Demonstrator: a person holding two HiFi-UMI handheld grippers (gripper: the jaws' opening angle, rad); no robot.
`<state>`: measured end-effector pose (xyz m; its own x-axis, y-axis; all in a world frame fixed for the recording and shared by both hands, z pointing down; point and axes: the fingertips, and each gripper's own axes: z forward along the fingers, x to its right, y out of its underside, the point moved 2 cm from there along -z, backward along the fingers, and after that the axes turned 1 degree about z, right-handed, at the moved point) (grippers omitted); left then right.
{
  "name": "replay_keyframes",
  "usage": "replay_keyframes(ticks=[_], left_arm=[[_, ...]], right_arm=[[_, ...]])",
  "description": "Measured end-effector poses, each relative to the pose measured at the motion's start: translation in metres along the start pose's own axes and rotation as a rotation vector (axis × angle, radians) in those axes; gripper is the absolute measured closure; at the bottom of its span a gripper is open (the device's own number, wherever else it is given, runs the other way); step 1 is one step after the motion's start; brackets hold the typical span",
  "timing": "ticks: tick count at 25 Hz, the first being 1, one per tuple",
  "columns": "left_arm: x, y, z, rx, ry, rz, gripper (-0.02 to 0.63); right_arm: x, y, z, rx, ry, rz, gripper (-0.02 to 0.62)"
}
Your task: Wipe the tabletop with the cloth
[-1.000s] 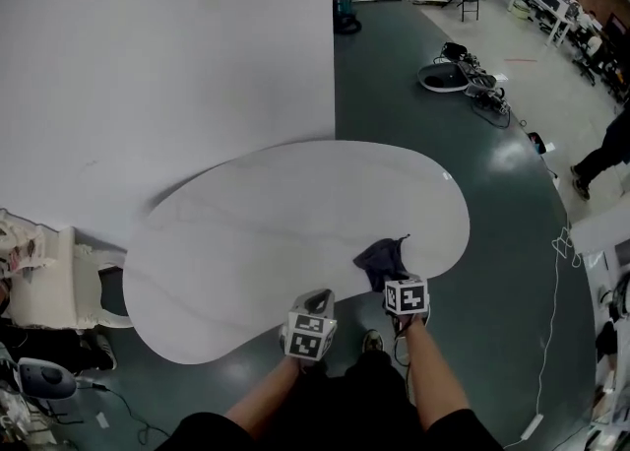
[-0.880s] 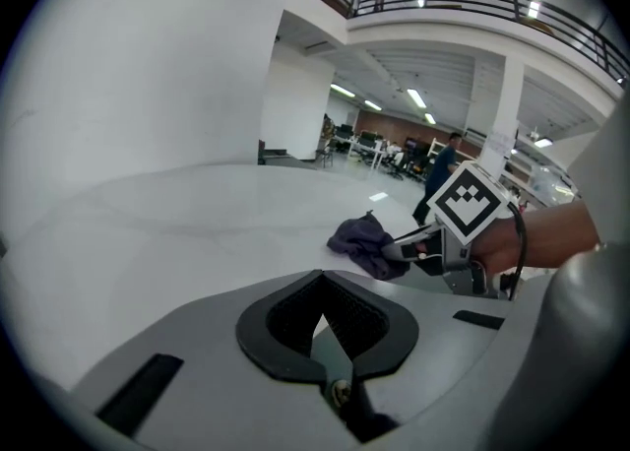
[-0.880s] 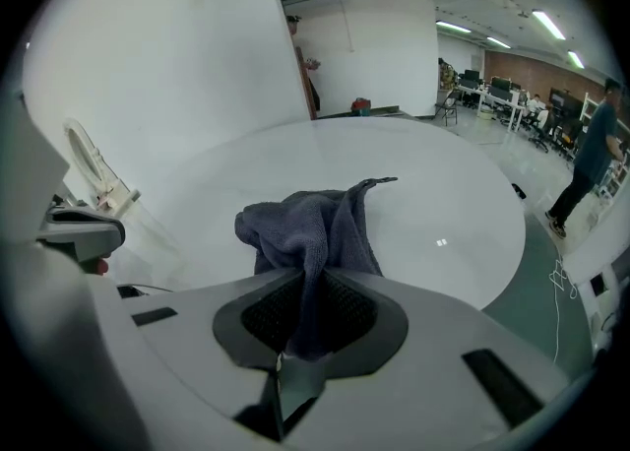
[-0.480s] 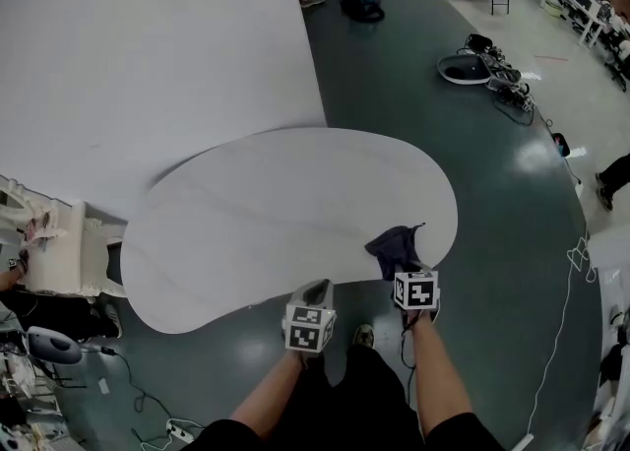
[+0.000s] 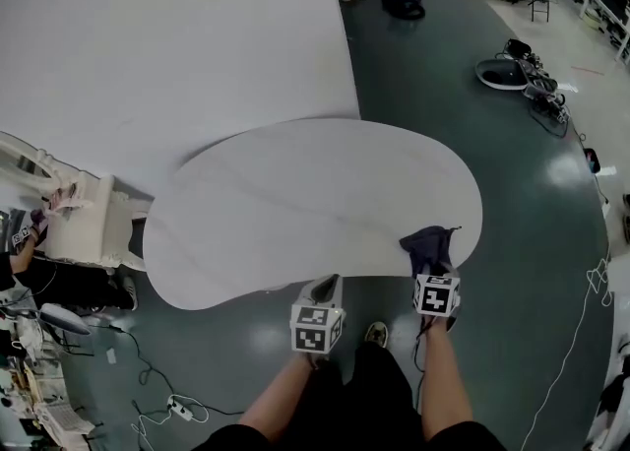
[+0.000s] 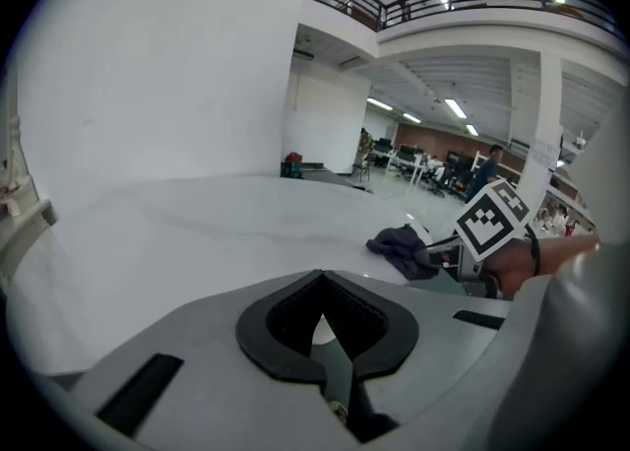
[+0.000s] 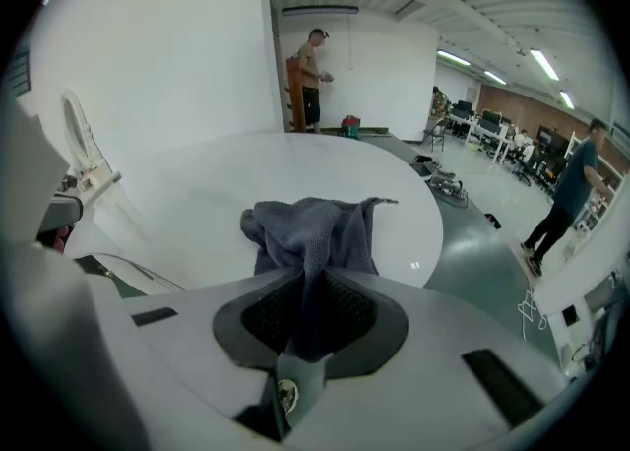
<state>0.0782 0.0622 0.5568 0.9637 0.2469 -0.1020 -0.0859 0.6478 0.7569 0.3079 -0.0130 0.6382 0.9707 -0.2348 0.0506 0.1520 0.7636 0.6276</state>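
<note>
A dark grey-blue cloth [image 5: 429,245] lies bunched on the white kidney-shaped tabletop [image 5: 295,203], near its front right edge. My right gripper [image 5: 431,270] is shut on the cloth [image 7: 313,232], and a fold runs down between the jaws. My left gripper [image 5: 323,291] sits at the table's front edge, to the left of the cloth. Its jaws are shut with nothing in them [image 6: 320,277]. From the left gripper view, the cloth [image 6: 402,245] and the right gripper's marker cube [image 6: 492,221] lie to the right over the tabletop [image 6: 177,232].
A tall white panel [image 5: 167,35] stands behind the table. White furniture [image 5: 84,232] sits off the table's left end, with cables [image 5: 167,405] on the dark green floor. Floor equipment [image 5: 512,70] lies far right. A person [image 7: 313,75] stands beyond the table.
The right gripper has drawn the cloth a little to the right, closer to the table's right end. The head view has shifted. The left gripper stays at the front edge.
</note>
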Motion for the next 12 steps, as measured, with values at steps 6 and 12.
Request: replay_keyframes(ticks=[6, 12], left_arm=[[-0.007, 0.002, -0.019, 0.050, 0.006, -0.005, 0.600], [-0.024, 0.006, -0.047, 0.091, 0.009, -0.018, 0.600]], right_arm=[[-0.052, -0.020, -0.030, 0.169, -0.103, -0.040, 0.552], [-0.123, -0.027, -0.073, 0.285, -0.210, -0.069, 0.552]])
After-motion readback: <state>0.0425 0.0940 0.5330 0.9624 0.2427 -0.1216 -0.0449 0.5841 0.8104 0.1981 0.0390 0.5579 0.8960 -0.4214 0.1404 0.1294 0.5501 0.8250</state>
